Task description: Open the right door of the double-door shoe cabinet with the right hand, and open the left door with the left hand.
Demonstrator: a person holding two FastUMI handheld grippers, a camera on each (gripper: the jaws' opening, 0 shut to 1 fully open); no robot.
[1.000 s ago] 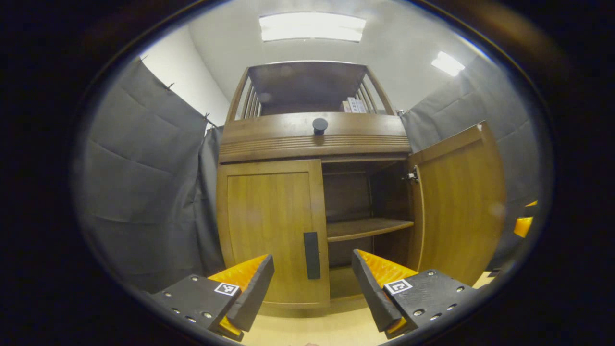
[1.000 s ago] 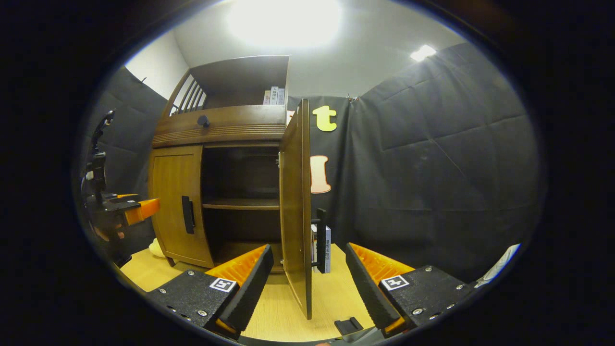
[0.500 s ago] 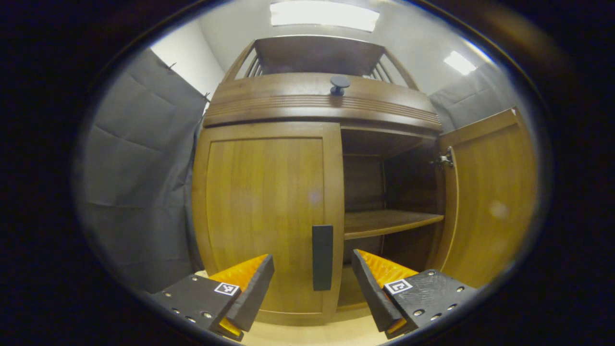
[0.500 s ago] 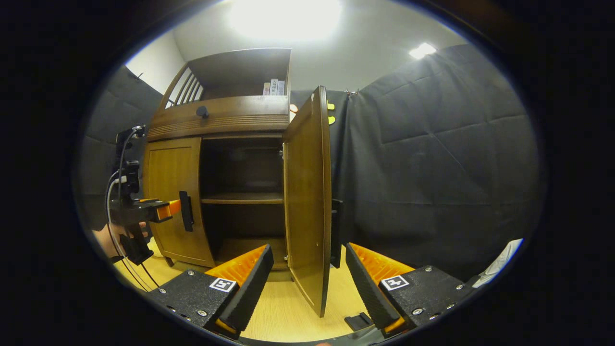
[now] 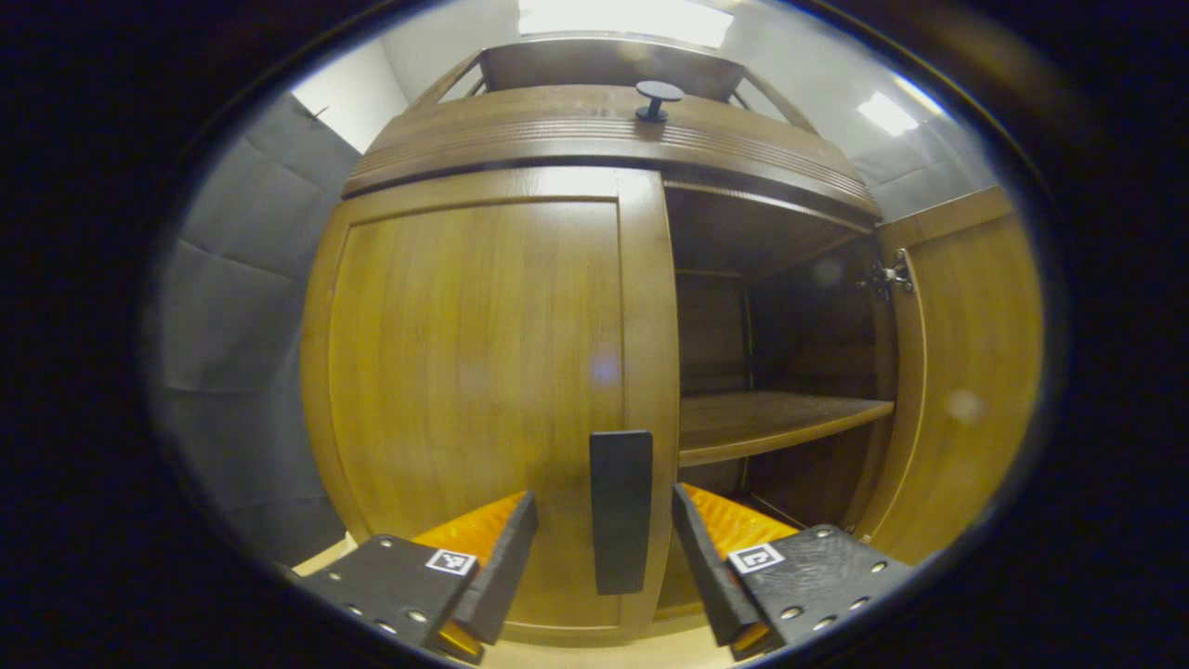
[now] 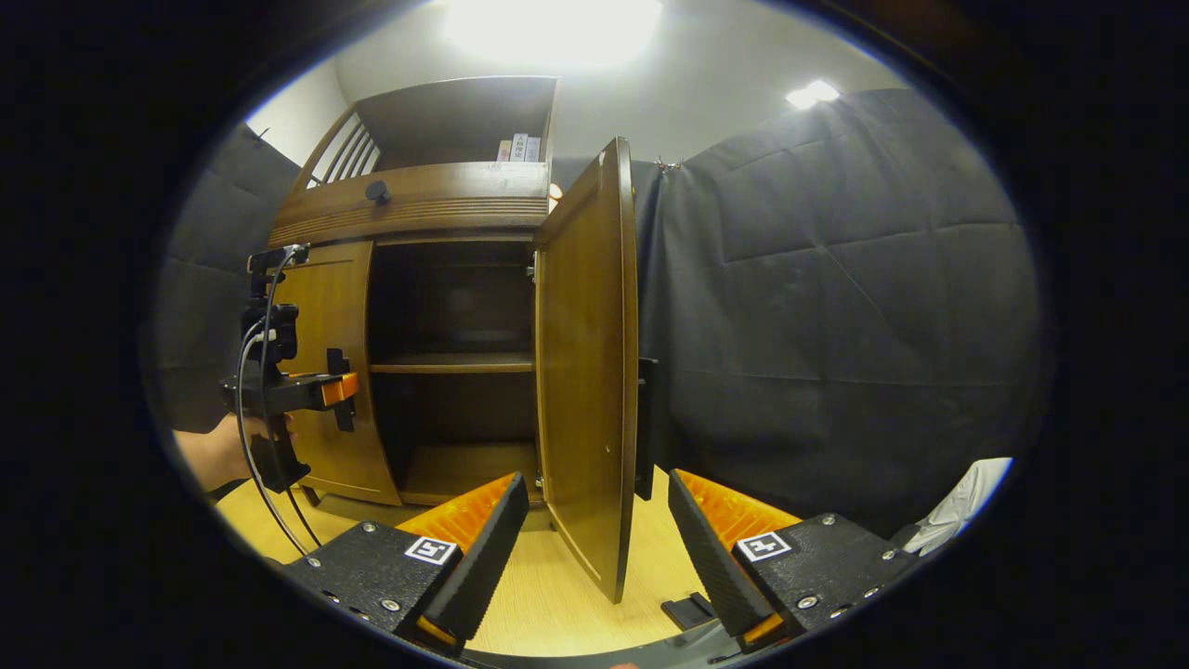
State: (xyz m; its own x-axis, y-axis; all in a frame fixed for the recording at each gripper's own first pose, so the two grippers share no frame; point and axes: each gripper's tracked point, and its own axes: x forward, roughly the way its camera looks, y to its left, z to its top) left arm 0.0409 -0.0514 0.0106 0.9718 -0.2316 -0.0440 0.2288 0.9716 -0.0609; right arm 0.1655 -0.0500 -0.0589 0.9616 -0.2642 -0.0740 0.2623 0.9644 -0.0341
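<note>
Spread wide, the left gripper [image 5: 604, 539] sat at the bottom centre of the left gripper view with its two fingers on either side of the dark upright handle [image 5: 620, 509] of the left door [image 5: 483, 372], neither finger visibly touching it, so it had hold of nothing. That door stood closed and took up the middle and left of the frame. Right of it the shoe cabinet [image 5: 594, 139] lay open, a wooden shelf [image 5: 771, 423] crossing the dark inside at centre right. At the right edge the right door [image 5: 966, 372] stood swung out, a metal hinge [image 5: 887, 277] near its upper inner corner. A round dark knob [image 5: 658, 97] stuck out from the band at top centre.

Likewise parted and empty, the right gripper [image 6: 599, 530] showed at the bottom centre of the right gripper view, its fingers flanking the lower edge of the right door [image 6: 585, 353] without touching it. This door stood open, nearly edge-on in the middle of the frame, with its dark handle [image 6: 645, 427] on the far face. Left of it the cabinet's inside [image 6: 455, 362] was open and dark. At centre left the left gripper [image 6: 334, 390] reached the left door's handle [image 6: 339, 388], held by a hand [image 6: 218, 451] at the left edge, with a cable hanging from it. Light wooden floor [image 6: 557, 604] lay below.
</note>
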